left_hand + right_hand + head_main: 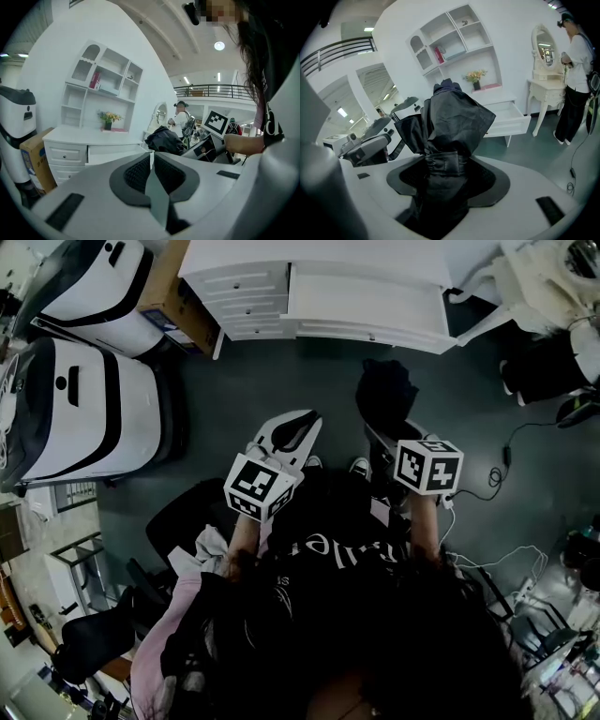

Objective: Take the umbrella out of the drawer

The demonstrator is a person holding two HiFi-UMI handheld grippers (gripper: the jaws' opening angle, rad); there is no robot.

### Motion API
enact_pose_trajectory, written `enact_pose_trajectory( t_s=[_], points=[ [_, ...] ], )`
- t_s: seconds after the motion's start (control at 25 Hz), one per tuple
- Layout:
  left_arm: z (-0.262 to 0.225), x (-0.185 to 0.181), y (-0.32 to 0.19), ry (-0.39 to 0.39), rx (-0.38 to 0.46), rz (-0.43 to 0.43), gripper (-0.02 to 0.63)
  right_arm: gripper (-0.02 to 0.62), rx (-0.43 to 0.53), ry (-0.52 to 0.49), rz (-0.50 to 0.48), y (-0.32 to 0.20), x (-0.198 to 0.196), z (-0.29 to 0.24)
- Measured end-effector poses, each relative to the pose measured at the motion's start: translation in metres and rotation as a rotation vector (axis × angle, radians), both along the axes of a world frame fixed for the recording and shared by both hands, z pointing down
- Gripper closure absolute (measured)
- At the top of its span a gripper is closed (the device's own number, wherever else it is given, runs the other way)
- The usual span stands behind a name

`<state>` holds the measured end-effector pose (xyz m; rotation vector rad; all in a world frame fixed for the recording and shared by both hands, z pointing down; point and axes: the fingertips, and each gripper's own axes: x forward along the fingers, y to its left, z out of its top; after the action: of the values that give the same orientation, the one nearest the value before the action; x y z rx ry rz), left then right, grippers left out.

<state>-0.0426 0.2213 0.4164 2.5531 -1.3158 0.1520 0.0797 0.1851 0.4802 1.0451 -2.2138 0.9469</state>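
Observation:
My right gripper [447,164] is shut on a folded black umbrella [450,122], whose wrap band sits between the jaws while the bunched fabric stands up above them. In the head view the umbrella [386,395] is held over the dark floor, clear of the open white drawer [366,306] of the dresser. That drawer [506,117] also shows pulled out behind the umbrella. To the left, my left gripper [298,427] is shut with nothing in it, its pads [138,171] pressed together. The umbrella [164,139] shows just beyond it.
Two white machines with black stripes [84,409] and a cardboard box [178,296] stand left of the dresser. Cables [506,465] lie on the floor at right. A person [576,70] stands by a white vanity table [546,77]. A white shelf unit [454,42] rises over the dresser.

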Motion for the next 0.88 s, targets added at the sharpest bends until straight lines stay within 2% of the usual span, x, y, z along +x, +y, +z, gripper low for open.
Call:
enact_pose_trajectory(
  t_s=[0.44,0.64,0.88],
  points=[
    [-0.008,0.027,0.017,0.014,0.022,0.010,0.580,0.319,-0.011,-0.044,-0.025,0.031,0.010,-0.013],
    [-0.015,0.057,0.026,0.028,0.032,0.022,0.580,0.319,-0.008,-0.047,-0.035,0.046,0.030,-0.019],
    [-0.018,0.082,0.038,0.007,0.028,0.032,0.580,0.319,0.002,-0.054,-0.027,0.054,0.054,-0.021]
  ],
)
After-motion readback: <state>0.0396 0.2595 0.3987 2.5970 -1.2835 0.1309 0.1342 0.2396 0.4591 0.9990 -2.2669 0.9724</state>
